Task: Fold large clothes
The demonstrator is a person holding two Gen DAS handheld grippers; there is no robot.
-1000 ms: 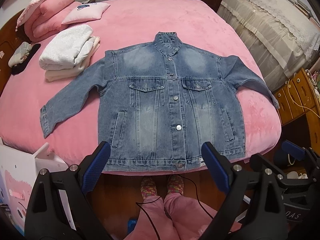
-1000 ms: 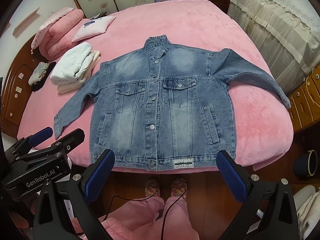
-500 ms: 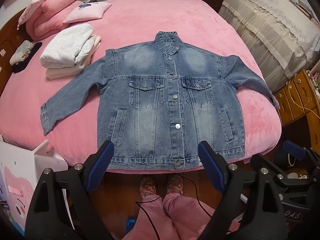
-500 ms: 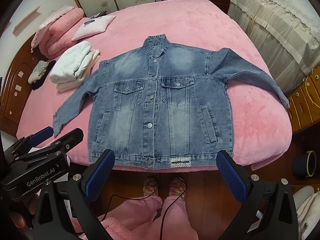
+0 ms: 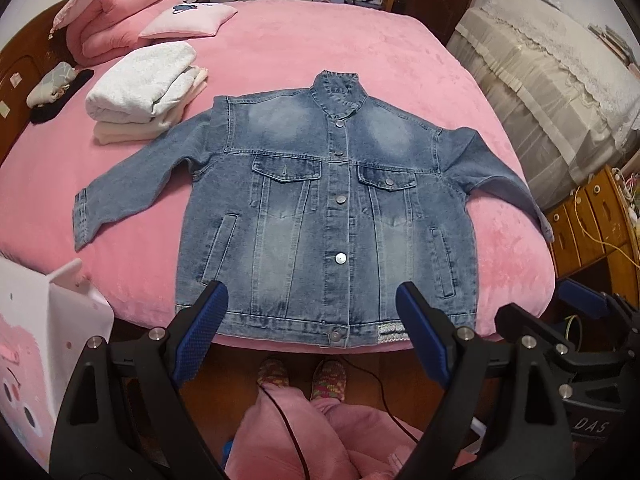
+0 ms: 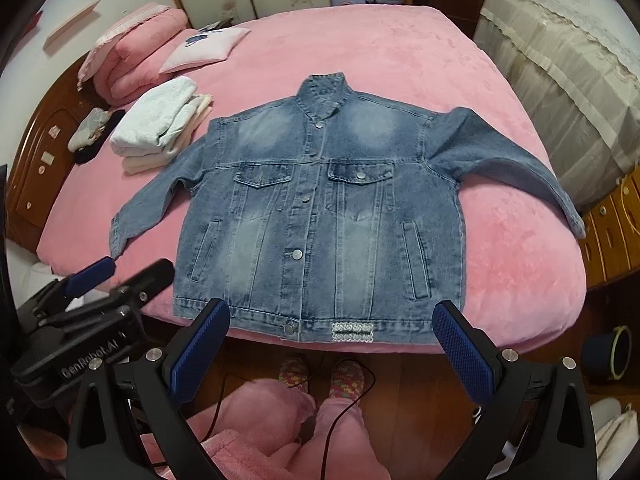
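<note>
The right cuff of the denim jacket point(image 5: 332, 216) droops over the bed point(image 5: 360, 48) edge, partly hidden. The jacket lies flat, buttoned, front up, sleeves spread, its hem just beyond both tools. The left hand-held gripper point(image 5: 310, 332) and right hand-held gripper point(image 6: 334, 344) hover with fingers wide apart, gripping nothing.

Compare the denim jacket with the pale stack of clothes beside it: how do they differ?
The denim jacket lies spread flat, front up, buttoned, sleeves out to both sides; the pale stack is already folded and piled in layers. The jacket is washed blue, the stack white and cream. The jacket's hem sits at the near bed edge; the stack lies farther back, by one sleeve. Both rest on the pink bed.
</note>
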